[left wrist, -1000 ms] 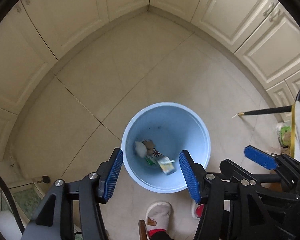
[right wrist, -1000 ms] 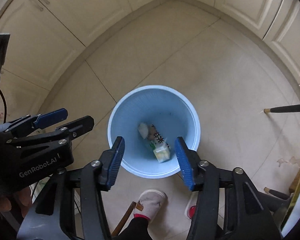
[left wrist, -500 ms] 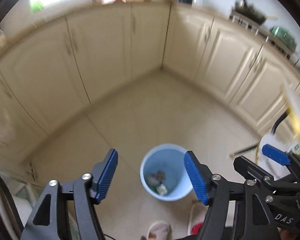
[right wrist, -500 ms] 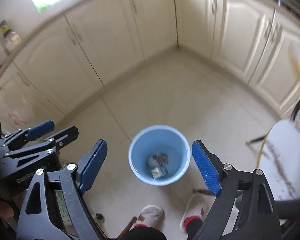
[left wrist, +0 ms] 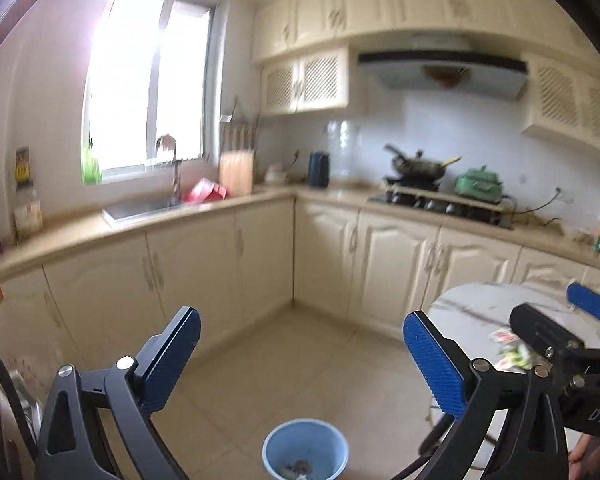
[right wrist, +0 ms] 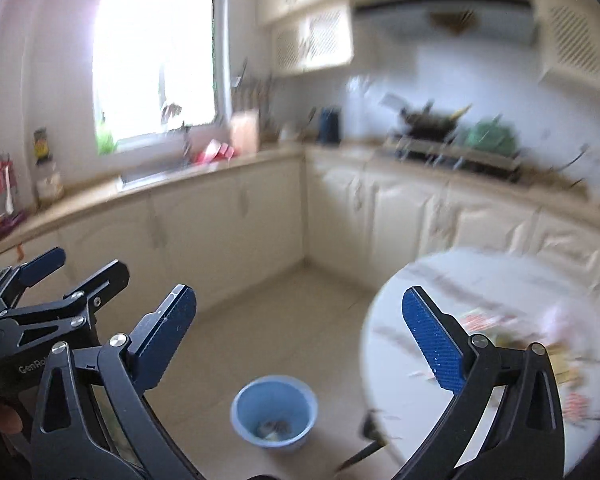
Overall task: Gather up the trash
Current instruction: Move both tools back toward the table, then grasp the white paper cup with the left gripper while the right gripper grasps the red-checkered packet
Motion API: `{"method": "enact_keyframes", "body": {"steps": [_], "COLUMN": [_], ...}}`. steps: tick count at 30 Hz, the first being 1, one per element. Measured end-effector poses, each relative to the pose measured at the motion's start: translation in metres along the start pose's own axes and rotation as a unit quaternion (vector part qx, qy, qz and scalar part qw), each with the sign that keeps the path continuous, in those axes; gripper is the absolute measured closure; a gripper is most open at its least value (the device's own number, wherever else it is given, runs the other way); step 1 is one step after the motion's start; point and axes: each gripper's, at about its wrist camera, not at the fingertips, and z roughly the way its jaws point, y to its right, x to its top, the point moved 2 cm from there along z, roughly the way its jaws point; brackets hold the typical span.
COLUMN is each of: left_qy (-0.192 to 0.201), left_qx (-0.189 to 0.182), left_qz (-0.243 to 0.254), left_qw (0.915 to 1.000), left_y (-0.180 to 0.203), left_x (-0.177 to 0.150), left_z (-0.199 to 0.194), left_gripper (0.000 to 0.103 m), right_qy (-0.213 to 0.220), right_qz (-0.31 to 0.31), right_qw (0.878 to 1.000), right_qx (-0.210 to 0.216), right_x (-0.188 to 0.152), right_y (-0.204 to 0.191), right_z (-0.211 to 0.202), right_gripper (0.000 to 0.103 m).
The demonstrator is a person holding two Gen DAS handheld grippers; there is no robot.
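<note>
A light blue bin [left wrist: 269, 449] stands on the tiled floor far below, holding a few pieces of trash [left wrist: 298, 467]. My left gripper [left wrist: 300, 320] is raised high over it, its jaws opening wide with nothing between them. The right wrist view shows the same bin [right wrist: 241, 405] and its trash [right wrist: 274, 428] low in the picture. My right gripper [right wrist: 298, 294] is also opening and holds nothing. A round white marble table [left wrist: 472, 312] stands at the right with wrappers [left wrist: 508, 344] on it. The table [right wrist: 400, 344] carries blurred litter [right wrist: 484, 320] beyond my right finger.
Cream base cabinets [left wrist: 260, 256] wrap around the corner under a beige counter. On it are a sink [left wrist: 136, 208] below the window, a stove with a wok [left wrist: 416, 166] and a green pot [left wrist: 480, 186]. A dark leg [right wrist: 364, 456] stands beside the table.
Both grippers rose from just above the bin and tilted up towards the kitchen walls. The bin shrank to the bottom of each view. Both pairs of jaws spread wider.
</note>
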Motion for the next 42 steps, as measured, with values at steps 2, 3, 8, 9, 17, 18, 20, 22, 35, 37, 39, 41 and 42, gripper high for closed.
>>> {"method": "enact_keyframes", "body": {"steps": [2, 3, 8, 9, 17, 18, 20, 22, 35, 37, 39, 41, 42], "left_qy": [0.027, 0.041, 0.094, 0.103, 0.122, 0.118, 0.11, 0.097, -0.068, -0.096, -0.118, -0.139, -0.15], "left_qx": [-0.002, -0.005, -0.013, -0.014, -0.064, -0.076, -0.088, -0.103, -0.165, -0.166, -0.157, -0.145, -0.145], "left_qz": [0.003, 0.003, 0.006, 0.011, 0.036, 0.044, 0.057, 0.071, 0.141, 0.165, 0.187, 0.204, 0.208], "left_qw": [0.9996, 0.9991, 0.9955, 0.9946, 0.9899, 0.9892, 0.9884, 0.9874, 0.9738, 0.9674, 0.9626, 0.9581, 0.9557], "left_y": [0.006, 0.014, 0.032, 0.034, 0.063, 0.071, 0.076, 0.083, 0.143, 0.154, 0.165, 0.174, 0.176], "left_x": [-0.014, -0.012, -0.095, -0.112, -0.174, -0.179, -0.174, -0.171, -0.18, -0.192, -0.199, -0.197, -0.202], "left_z": [-0.035, -0.047, -0.129, -0.141, -0.171, -0.17, -0.162, -0.151, -0.003, 0.028, 0.057, 0.093, 0.104], "left_gripper": [0.001, 0.001, 0.001, 0.001, 0.001, 0.001, 0.001, 0.001, 0.001, 0.001, 0.001, 0.001, 0.001], "right_qy": [0.032, 0.05, 0.102, 0.111, 0.135, 0.136, 0.136, 0.131, 0.021, -0.002, -0.034, -0.058, -0.066], "right_qz": [-0.006, -0.008, -0.009, -0.01, 0.015, 0.021, 0.035, 0.049, 0.147, 0.156, 0.169, 0.181, 0.184], "right_qw": [0.999, 0.998, 0.992, 0.991, 0.985, 0.983, 0.98, 0.977, 0.959, 0.958, 0.954, 0.952, 0.95], "right_qx": [-0.025, -0.036, -0.069, -0.075, -0.111, -0.124, -0.143, -0.16, -0.24, -0.241, -0.243, -0.242, -0.243], "right_x": [0.009, 0.011, 0.019, 0.019, 0.01, 0.008, 0.002, -0.003, -0.071, -0.084, -0.1, -0.114, -0.121], "right_y": [0.002, 0.005, 0.011, 0.012, 0.052, 0.061, 0.079, 0.1, 0.231, 0.244, 0.259, 0.274, 0.277], "right_z": [-0.033, -0.053, -0.116, -0.126, -0.177, -0.182, -0.194, -0.197, -0.153, -0.138, -0.119, -0.104, -0.099], "right_gripper": [0.0, 0.0, 0.0, 0.0, 0.0, 0.0, 0.0, 0.0, 0.0, 0.0, 0.0, 0.0, 0.0]}}
